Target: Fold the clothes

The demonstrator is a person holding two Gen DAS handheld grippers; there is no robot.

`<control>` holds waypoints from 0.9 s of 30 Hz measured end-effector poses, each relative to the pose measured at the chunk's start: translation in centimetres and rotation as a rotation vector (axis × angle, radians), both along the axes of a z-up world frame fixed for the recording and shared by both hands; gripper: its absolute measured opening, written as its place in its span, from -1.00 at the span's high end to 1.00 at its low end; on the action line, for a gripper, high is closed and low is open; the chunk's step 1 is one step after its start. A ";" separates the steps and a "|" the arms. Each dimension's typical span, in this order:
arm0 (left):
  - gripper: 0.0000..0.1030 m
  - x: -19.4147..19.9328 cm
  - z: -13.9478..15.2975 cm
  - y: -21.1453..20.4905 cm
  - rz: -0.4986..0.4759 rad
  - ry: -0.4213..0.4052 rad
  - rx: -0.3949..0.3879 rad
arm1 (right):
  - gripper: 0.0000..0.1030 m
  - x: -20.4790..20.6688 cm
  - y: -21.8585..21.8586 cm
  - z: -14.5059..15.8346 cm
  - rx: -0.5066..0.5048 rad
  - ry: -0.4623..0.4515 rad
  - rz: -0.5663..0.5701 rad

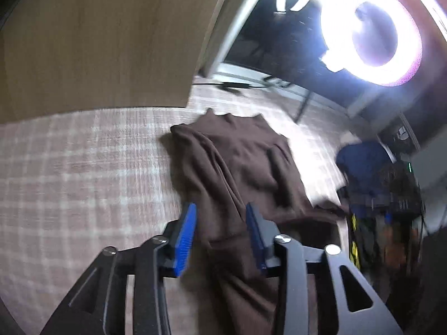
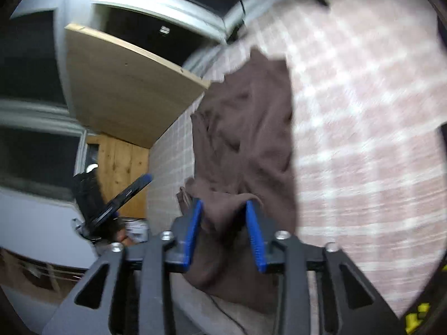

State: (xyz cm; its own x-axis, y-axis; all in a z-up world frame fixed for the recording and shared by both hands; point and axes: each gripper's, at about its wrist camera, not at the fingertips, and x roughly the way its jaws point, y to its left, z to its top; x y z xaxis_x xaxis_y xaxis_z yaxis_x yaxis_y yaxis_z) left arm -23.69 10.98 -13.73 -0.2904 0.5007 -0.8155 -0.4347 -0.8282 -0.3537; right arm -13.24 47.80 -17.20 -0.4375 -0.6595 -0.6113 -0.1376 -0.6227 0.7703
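A brown garment [image 1: 237, 162] lies crumpled lengthwise on the pink plaid cover [image 1: 83, 167]. Its collar end is at the far side. My left gripper [image 1: 220, 212] hovers over the garment's near end, open, with the cloth lying loose below and between its blue pads [image 1: 185, 237]. In the right wrist view the same garment [image 2: 245, 117] runs away along the plaid cover [image 2: 363, 139]. My right gripper [image 2: 223, 205] is open at the near end. A raised fold of brown cloth sits between its blue pads [image 2: 255, 237], which do not pinch it.
A wooden board [image 1: 97, 42] stands at the cover's far left. A bright ring light [image 1: 374, 36] glares at the upper right, beside dark windows. A dark blue bundle [image 1: 363, 162] and clutter lie off the right edge. A dark bar with a blue tip [image 2: 131, 192] shows to the left.
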 end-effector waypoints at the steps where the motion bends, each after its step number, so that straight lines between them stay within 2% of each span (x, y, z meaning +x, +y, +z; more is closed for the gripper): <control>1: 0.18 1.5 0.3 -0.2 -0.029 0.009 -0.020 | 0.03 0.5 0.5 0.4 -0.001 0.012 -0.006; 4: 0.19 6.1 -0.9 -0.6 -0.090 0.000 -0.085 | 0.02 1.9 2.3 1.6 -0.027 0.036 -0.054; 5: 0.19 7.3 -1.7 -0.8 -0.109 -0.019 -0.084 | 0.02 2.6 2.5 2.2 0.004 0.062 -0.069; 8: 0.19 9.8 -4.1 -0.6 -0.160 -0.084 -0.059 | 0.02 5.1 0.1 3.2 0.178 0.109 0.012; 12: 0.19 9.8 -5.4 -0.6 -0.168 -0.127 0.021 | 0.02 8.3 -5.3 -0.2 0.277 0.071 0.120; 16: 0.18 8.9 -6.6 -0.8 -0.167 -0.164 0.079 | 0.02 7.8 -7.7 -2.1 0.331 0.080 0.142; 18: 0.30 8.6 -7.2 -0.8 -0.161 -0.195 0.110 | 0.05 7.0 -8.5 -3.2 0.341 0.057 0.155; 19: 0.58 8.7 -7.3 -0.8 -0.162 -0.200 0.132 | 0.25 7.1 -8.6 -3.3 0.332 0.055 0.162; 22: 0.84 9.3 -6.4 -0.9 -0.182 -0.176 0.140 | 0.44 7.8 -8.7 -2.7 0.326 0.065 0.187; 27: 0.87 10.9 -4.6 -1.7 -0.218 -0.158 0.120 | 0.52 9.6 -8.0 -1.0 0.285 0.063 0.234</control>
